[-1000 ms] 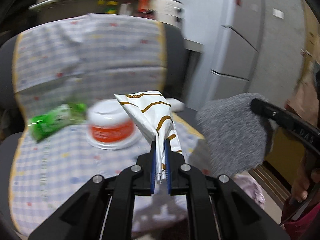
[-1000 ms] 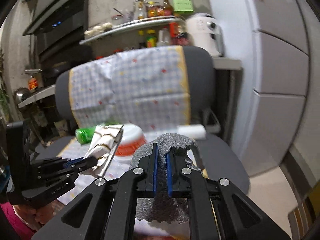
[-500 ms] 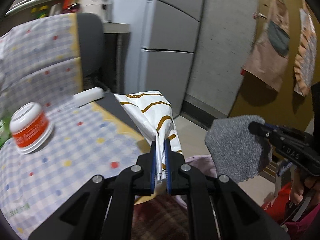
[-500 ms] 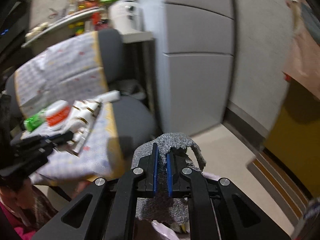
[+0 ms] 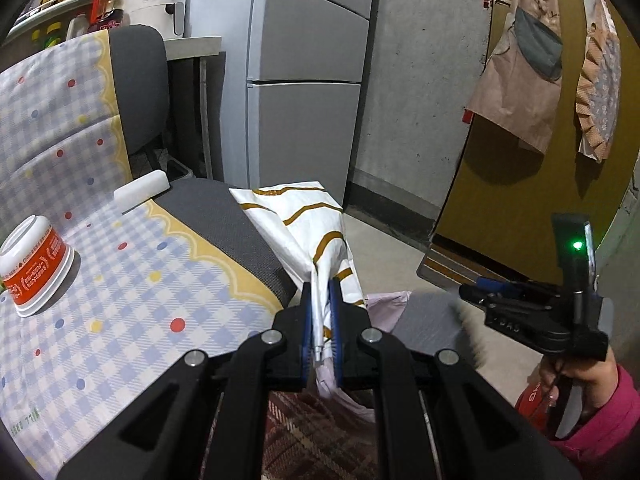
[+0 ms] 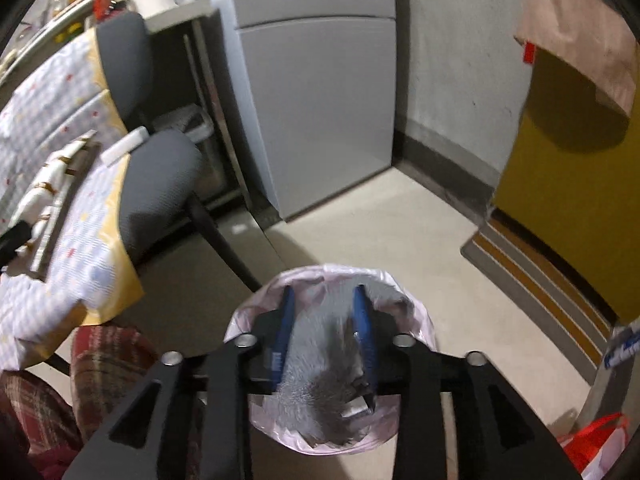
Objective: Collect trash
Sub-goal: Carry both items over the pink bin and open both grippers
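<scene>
My left gripper (image 5: 320, 312) is shut on a white wrapper with brown stripes (image 5: 308, 232), held beside the chair seat's front edge. My right gripper (image 6: 324, 320) is open above a bin lined with a pink bag (image 6: 416, 316). A grey fuzzy piece of trash (image 6: 320, 368), blurred with motion, is between the parted fingers over the bag's mouth. In the left wrist view the right gripper (image 5: 472, 294) is at the right with the blurred grey piece (image 5: 432, 320) under it. A white and orange cup (image 5: 34, 268) lies upside down on the checked seat cloth (image 5: 128, 304).
A grey office chair (image 6: 160, 176) with the checked cloth stands left, with a white block (image 5: 140, 190) on the seat. A grey fridge (image 6: 320, 100) is behind it. A yellow door (image 6: 580, 200) and striped mat (image 6: 532, 272) are right. A red bag (image 6: 592, 444) lies at lower right.
Both grippers swung right from the chair to the floor bin. My right gripper opened over the pink bag and the grey piece is dropping from it. The left still holds the wrapper.
</scene>
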Available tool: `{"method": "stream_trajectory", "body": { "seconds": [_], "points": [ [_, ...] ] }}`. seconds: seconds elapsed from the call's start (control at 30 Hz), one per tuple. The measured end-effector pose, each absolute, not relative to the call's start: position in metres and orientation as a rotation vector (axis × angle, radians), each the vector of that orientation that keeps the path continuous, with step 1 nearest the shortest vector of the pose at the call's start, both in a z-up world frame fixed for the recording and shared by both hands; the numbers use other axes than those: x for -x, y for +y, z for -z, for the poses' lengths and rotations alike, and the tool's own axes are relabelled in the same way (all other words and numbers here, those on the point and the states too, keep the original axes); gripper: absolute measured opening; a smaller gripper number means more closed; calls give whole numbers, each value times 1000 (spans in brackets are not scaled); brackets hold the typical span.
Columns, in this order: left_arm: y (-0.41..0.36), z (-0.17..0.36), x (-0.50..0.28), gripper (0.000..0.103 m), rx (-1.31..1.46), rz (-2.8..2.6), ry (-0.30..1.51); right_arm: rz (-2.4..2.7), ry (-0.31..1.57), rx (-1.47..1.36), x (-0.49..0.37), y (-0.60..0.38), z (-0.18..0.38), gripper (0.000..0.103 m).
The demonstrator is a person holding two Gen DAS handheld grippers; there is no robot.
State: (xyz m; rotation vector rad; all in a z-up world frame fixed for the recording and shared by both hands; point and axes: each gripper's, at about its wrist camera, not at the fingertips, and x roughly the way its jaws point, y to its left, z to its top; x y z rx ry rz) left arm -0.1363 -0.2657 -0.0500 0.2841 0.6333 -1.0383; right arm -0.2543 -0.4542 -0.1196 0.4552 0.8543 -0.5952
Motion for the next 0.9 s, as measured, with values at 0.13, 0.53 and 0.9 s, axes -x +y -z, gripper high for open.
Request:
{"method": "stream_trajectory", "body": {
  "seconds": [0.13,0.53,0.9],
  "points": [
    [-267,52,135,7,-287,1038,645,592,824,-459,257,-454,113,35],
    [-312,72,152,7,-352,1196,698,589,593,-411,285,-438,36,38],
    [-370,103,186,14,-494,1345,777,636,537,-425,309,-458,26,41]
  ]
}}
